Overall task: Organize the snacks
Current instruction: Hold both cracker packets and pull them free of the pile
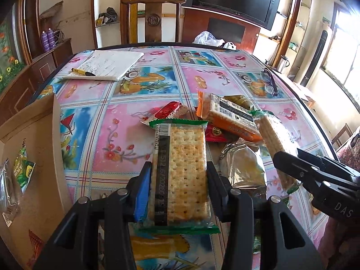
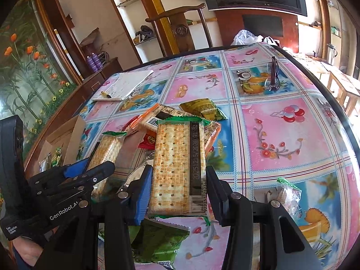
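Green-edged cracker packet (image 1: 180, 171) clamped across its width in the left gripper (image 1: 178, 189), fingers (image 1: 144, 189) narrowed onto its long sides. Long axis runs straight ahead along the fingers, far end pointing out over the snack pile (image 1: 227, 119), near end back between them. Same picture on the other side: second cracker packet (image 2: 178, 171) pinched in the right gripper (image 2: 178, 191), long axis likewise forward, barcode end nearest the camera. Both packets lifted above the bench (image 1: 126, 121), side by side, clear of the heap. Cardboard box (image 1: 33, 148) low to the left, already with packets inside, so nearer the left hand. Probably left packet first, swung leftward and tipped in lengthwise.
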`<state>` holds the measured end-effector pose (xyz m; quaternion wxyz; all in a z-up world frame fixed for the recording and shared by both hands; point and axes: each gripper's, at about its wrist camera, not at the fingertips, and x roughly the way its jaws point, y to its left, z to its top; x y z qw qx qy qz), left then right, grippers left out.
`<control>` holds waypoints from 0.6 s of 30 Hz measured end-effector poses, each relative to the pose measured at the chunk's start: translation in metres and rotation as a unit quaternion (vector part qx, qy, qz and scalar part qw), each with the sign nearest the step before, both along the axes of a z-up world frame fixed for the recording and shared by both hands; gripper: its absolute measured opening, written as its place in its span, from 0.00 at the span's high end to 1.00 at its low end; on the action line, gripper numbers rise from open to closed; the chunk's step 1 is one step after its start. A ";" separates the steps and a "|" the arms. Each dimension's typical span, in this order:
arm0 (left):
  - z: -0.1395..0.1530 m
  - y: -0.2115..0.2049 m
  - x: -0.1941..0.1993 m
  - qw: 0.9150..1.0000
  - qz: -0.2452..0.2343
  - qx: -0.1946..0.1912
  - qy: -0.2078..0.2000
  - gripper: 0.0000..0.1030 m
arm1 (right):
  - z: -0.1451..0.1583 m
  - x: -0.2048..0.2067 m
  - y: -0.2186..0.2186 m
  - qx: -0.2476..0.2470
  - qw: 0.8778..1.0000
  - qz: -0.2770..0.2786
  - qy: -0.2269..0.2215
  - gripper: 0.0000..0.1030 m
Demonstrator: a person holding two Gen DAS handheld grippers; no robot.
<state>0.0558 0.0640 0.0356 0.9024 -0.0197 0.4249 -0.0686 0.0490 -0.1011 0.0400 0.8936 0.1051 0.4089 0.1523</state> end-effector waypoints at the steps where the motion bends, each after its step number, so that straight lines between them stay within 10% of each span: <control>1: 0.000 0.000 0.000 1.000 0.000 0.001 -0.001 0.56 | 0.000 0.000 0.000 0.000 1.000 0.000 0.000 0.52; 18: 0.002 0.000 -0.001 1.000 -0.002 -0.003 -0.003 0.56 | -0.002 0.000 0.005 -0.008 1.000 0.008 0.003 0.52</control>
